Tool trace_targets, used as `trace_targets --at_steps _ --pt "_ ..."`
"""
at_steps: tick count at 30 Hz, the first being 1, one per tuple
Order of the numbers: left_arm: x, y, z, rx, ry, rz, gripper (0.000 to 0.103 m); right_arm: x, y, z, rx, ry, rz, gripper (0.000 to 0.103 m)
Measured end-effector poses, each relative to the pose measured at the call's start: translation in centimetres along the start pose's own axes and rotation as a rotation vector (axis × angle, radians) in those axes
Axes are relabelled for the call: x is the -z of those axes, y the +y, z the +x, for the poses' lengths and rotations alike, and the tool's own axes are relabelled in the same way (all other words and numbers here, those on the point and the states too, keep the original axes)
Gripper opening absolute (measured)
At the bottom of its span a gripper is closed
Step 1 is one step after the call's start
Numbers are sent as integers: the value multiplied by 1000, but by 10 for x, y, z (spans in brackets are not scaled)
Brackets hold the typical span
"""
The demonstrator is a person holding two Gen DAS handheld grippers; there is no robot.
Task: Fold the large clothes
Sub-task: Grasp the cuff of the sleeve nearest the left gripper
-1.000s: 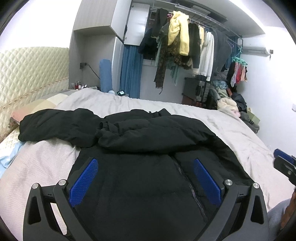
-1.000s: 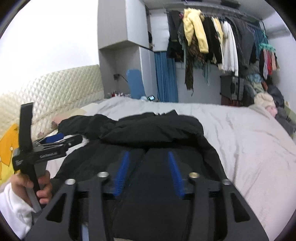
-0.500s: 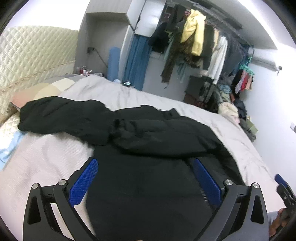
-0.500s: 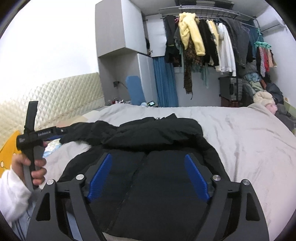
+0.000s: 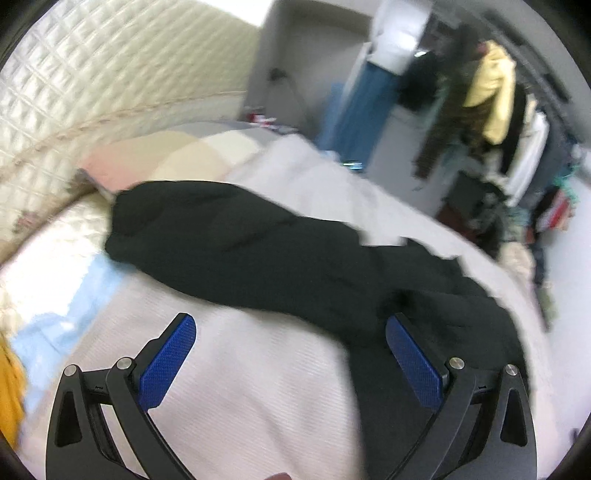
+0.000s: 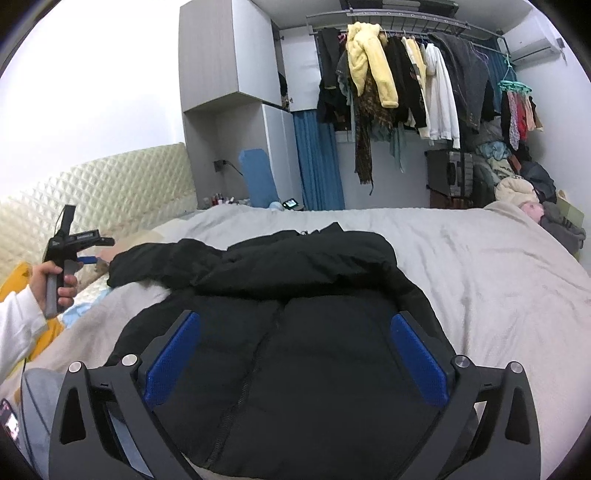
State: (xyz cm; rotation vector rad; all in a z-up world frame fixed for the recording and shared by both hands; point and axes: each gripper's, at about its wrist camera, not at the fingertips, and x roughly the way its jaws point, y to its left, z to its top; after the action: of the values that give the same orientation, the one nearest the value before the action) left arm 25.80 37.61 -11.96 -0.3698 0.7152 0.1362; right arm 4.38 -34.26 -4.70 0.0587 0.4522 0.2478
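Left wrist view, blurred: your left gripper (image 5: 290, 354) has its jaws wide apart, nothing between the pads, only pale bed (image 5: 240, 387) cover below them. The black jacket (image 5: 280, 254) lies just ahead; its outstretched sleeve (image 5: 192, 225) runs from beyond the right jaw out past the left jaw toward the quilted headboard (image 5: 92, 85). The step in hand looks to be that sleeve: aim for the cuff end beyond the left jaw, bite only the top layer of padding, then carry it across the body in one low sweep so the puffy fabric does not drag the rest askew. A pillow (image 5: 177, 155) sits past the cuff; hanging clothes (image 5: 487, 92) show far off to the right. Right wrist view, sharp: your right gripper (image 6: 295, 354) has just been opening and its jaws stand fully apart, resting over the jacket front, the zip (image 6: 258, 354) running between them, pads not pressing on anything. The other sleeve appears already folded across the chest, ahead of the jaws. Your left hand (image 6: 55, 280), white sleeved, holds its tool far off beyond the left jaw, near the cuff. Keep the right one low to pin the body if the sweep tugs it. Grey wardrobe (image 6: 229, 74), blue curtain (image 6: 317, 162) and a clothes rail (image 6: 406, 18) line the far wall.
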Motion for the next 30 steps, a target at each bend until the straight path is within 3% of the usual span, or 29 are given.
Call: trace_targets --at_steps 2,4,10,14,17,21,26,30 --pt "-8 32 23 -53 21 -49 103 0 1 2 7 8 4 103" --pt "-10 64 39 -51 32 -125 103 -1 5 6 17 20 -1 103" --pt "-2 153 87 145 51 -427 103 -4 19 21 56 53 -29 103" --pt "8 200 120 210 46 -586 102 -5 20 37 58 95 32 103" --pt "8 221 142 255 41 -639 102 -9 22 47 90 102 53 103" --pt "-2 234 166 290 16 -638 102 -16 28 59 131 99 67 103" --pt "-19 247 193 292 -6 -666 102 -18 38 74 154 122 70 103" --pt "-35 253 214 270 -35 -787 101 -20 46 85 160 143 56 103"
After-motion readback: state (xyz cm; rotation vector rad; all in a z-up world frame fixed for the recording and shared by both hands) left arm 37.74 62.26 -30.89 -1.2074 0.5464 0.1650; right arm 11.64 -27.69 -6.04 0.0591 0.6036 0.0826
